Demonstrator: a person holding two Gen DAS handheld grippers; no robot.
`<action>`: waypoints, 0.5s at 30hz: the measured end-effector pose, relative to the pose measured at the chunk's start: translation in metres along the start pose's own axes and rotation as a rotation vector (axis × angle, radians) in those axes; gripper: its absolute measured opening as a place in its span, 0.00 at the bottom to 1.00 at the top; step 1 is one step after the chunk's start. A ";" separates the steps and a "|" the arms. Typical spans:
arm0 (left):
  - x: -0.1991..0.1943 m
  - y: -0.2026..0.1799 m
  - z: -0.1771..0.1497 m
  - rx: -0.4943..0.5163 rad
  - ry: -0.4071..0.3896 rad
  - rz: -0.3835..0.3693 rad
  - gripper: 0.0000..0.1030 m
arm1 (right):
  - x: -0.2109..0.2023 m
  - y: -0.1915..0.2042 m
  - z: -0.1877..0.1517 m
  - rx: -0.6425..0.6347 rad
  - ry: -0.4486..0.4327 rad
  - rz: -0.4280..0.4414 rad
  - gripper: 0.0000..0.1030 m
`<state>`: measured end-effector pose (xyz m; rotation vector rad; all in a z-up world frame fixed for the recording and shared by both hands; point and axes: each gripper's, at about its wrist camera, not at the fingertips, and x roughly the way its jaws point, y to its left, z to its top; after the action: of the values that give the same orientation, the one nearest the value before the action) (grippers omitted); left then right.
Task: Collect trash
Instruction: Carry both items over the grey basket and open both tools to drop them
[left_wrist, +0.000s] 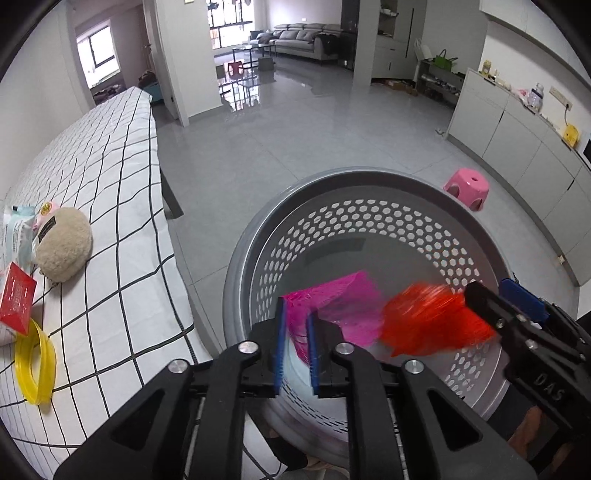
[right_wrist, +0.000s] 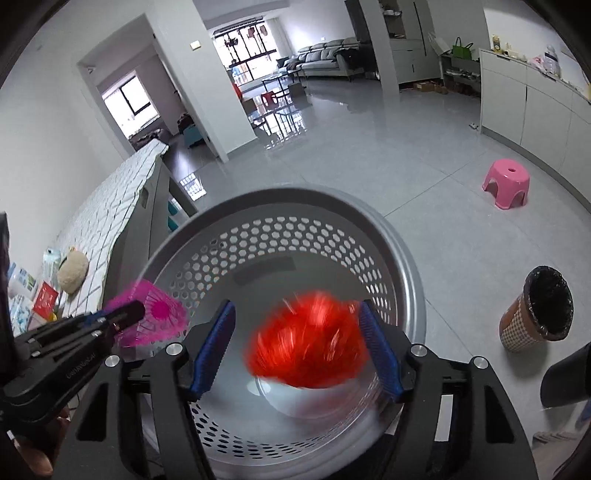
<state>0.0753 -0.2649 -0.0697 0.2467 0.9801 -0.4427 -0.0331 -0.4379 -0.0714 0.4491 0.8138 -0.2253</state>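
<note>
Nearest the left wrist camera, the left gripper (left_wrist: 297, 347) has its blue-padded fingers closed on a pink mesh foam fruit net (left_wrist: 332, 306), held over the near part of a round grey perforated plastic basket (left_wrist: 369, 177). The same net appears at the near left in the right wrist view (right_wrist: 159, 314), pinched at the tip of the left gripper (right_wrist: 129, 314).

The right gripper (right_wrist: 299, 347) stands with its blue pads spread wide, open. A blurred red-orange mesh fruit net (right_wrist: 310, 343) lies between the pads inside the basket (right_wrist: 295, 195); whether either pad touches it cannot be told. Below it sits a white bowl-shaped object (right_wrist: 314, 398) on the basket floor. In the left wrist view the red-orange net (left_wrist: 428, 317) shows just right of the pink one, next to the right gripper's tip (left_wrist: 491, 306).

To the left stands a worktop with a white black-gridded cloth (left_wrist: 110, 221), carrying a beige fluffy pouch (left_wrist: 64, 243), a red packet (left_wrist: 16, 302) and a yellow ring (left_wrist: 35, 365). On the grey tiled floor, a pink plastic stool (right_wrist: 506, 182) stands far right, and a brown checkered bin with a black liner (right_wrist: 537, 310) stands near right of the basket.
</note>
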 end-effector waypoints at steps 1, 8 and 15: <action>0.000 0.001 0.000 -0.003 0.001 -0.001 0.18 | 0.000 -0.001 0.000 0.001 0.002 -0.003 0.64; -0.013 0.004 -0.003 -0.007 -0.055 0.014 0.63 | -0.004 -0.001 -0.003 0.005 0.001 -0.005 0.64; -0.024 0.007 -0.003 -0.013 -0.069 0.010 0.68 | -0.012 0.001 -0.005 0.004 -0.010 -0.003 0.64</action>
<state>0.0651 -0.2515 -0.0515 0.2230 0.9141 -0.4326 -0.0445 -0.4344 -0.0650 0.4505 0.8047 -0.2318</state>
